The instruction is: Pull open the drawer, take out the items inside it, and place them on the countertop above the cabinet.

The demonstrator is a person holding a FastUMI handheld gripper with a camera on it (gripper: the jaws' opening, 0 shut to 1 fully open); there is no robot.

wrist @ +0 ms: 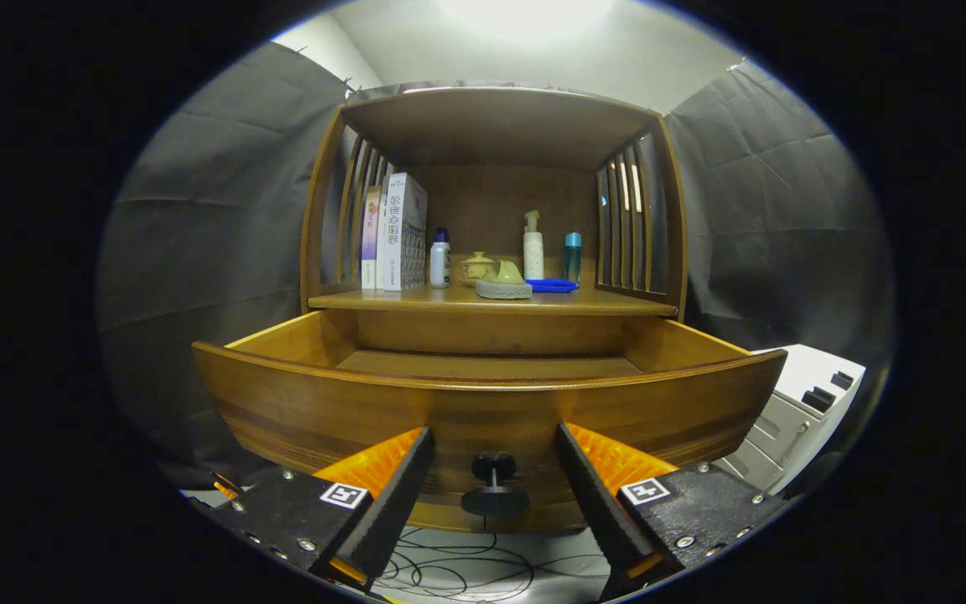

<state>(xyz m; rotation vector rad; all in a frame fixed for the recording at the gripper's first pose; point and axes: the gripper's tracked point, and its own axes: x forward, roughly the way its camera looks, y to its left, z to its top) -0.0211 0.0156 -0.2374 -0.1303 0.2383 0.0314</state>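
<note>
The claw hangs spread, its fingers either side of the dark knob without touching it. The wooden drawer stands pulled open. Beyond, on the counter, rest a sponge, bottles and books.

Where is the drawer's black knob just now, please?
In the gripper view, the black knob sits on the front of the pulled-out drawer, between the open gripper's two fingers, which do not touch it.
</note>
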